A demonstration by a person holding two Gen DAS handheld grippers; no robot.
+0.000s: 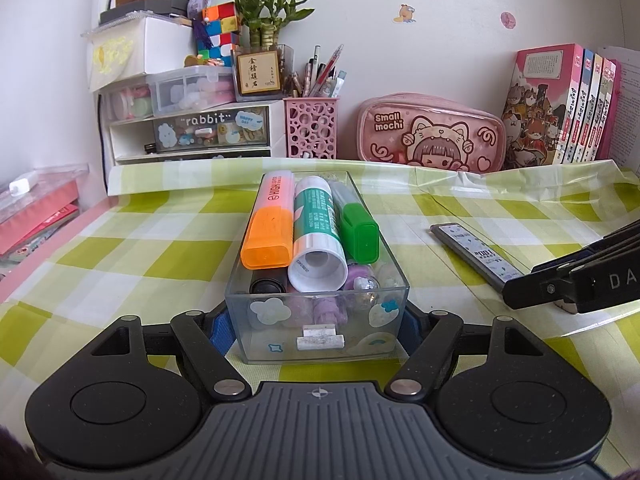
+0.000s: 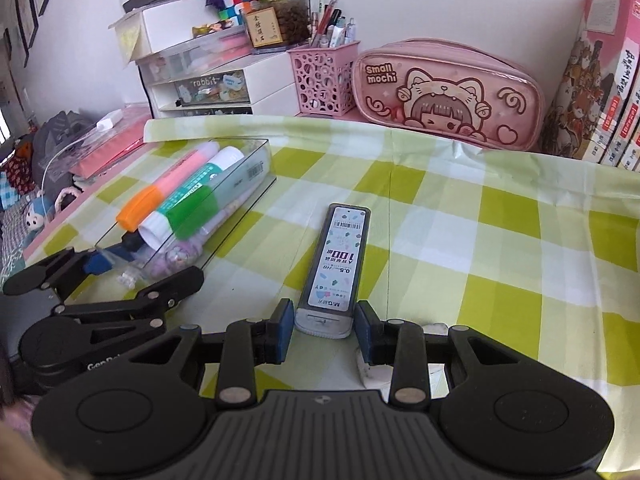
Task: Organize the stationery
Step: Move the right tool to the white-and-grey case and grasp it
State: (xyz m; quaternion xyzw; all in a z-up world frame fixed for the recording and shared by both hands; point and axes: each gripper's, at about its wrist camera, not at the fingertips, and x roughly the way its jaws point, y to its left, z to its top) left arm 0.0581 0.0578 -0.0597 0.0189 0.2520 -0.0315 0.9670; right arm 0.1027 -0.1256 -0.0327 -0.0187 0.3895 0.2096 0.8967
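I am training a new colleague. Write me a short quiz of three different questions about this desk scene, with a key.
1. True or false: the left gripper holds the clear box by its near end.
2. What lies between the fingers of the right gripper?
3. Which cap in the box is green: A the highlighter, B the glue stick, C the marker?

Key: 1 true; 2 the lead refill case, not yet gripped; 3 C.

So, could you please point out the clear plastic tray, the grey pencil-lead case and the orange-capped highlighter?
clear plastic tray (image 1: 320, 344): left wrist view, front wall.
grey pencil-lead case (image 2: 338, 264): right wrist view, label middle.
orange-capped highlighter (image 1: 268, 240): left wrist view, on its cap.
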